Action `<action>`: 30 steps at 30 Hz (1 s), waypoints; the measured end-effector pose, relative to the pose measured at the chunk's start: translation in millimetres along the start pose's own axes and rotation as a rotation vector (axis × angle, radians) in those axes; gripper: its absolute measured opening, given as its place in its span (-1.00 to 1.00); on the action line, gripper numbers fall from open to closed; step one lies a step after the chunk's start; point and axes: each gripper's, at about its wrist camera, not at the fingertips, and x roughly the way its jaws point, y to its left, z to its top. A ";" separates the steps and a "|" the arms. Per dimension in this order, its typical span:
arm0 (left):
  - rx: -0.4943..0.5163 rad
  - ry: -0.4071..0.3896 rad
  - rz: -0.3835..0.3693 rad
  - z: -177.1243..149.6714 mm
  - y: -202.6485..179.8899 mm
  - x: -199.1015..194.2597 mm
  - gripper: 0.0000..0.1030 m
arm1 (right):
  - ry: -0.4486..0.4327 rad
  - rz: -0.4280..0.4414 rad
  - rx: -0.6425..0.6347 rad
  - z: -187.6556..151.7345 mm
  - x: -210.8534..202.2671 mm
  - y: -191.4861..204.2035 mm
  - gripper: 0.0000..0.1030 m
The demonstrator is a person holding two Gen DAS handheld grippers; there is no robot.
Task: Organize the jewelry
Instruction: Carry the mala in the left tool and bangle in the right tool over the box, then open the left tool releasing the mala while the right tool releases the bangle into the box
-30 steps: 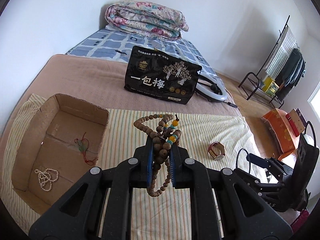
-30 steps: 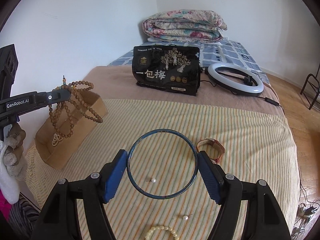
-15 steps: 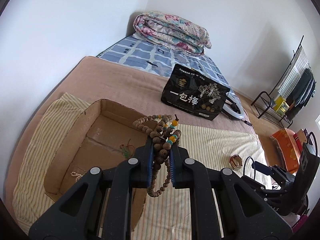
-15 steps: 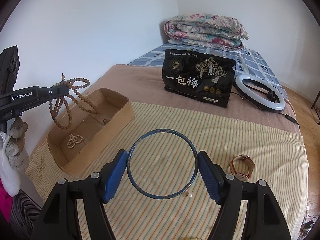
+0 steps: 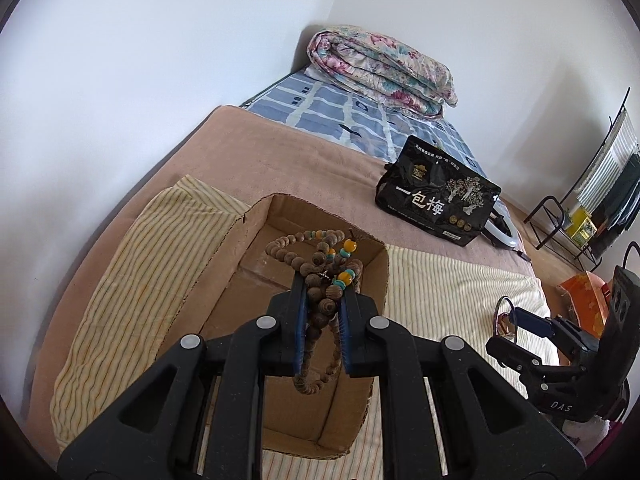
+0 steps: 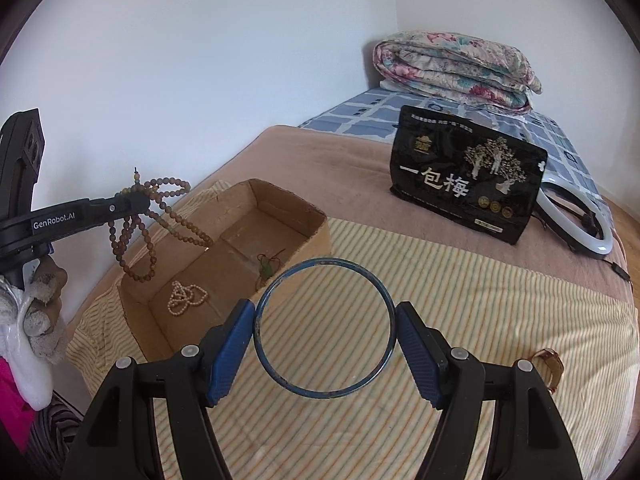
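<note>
My left gripper [image 5: 322, 300] is shut on a brown wooden bead necklace [image 5: 316, 276] with orange and teal beads, whose loops hang over the open cardboard box [image 5: 236, 248]. From the right wrist view the same necklace [image 6: 136, 232] dangles above the box's near end [image 6: 136, 300]. Inside the box lie a pearl strand [image 6: 186, 298] and a green pendant on red cord [image 6: 266, 266]. My right gripper [image 6: 325, 330] is shut on a dark blue bangle [image 6: 276, 376], held above the striped cloth [image 6: 480, 300] just right of the box.
A brown-strapped watch [image 6: 550, 364] lies on the cloth at the right. A black snack bag [image 6: 464, 180] and a ring light [image 6: 596, 232] sit further back, a folded quilt [image 6: 456, 68] behind them. A clothes rack [image 5: 600, 184] stands right of the bed. A gloved hand [image 6: 40, 312] holds the left gripper.
Both grippers have swung left toward the cardboard box. The bead necklace now hangs over the box instead of the striped cloth, and the bangle has come close to the box's right side.
</note>
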 end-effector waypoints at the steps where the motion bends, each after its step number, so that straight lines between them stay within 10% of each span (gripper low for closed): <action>1: 0.003 -0.001 0.009 -0.9 2.1 -0.7 -0.77 | 0.000 0.008 -0.003 2.9 3.8 4.2 0.43; 26: -0.021 0.105 0.057 -9.8 42.7 16.2 -0.77 | 0.055 0.105 -0.055 36.6 105.1 65.9 0.45; 30: -0.024 0.096 0.064 -9.7 41.6 14.6 0.03 | 0.032 0.092 -0.027 39.6 101.4 60.6 0.90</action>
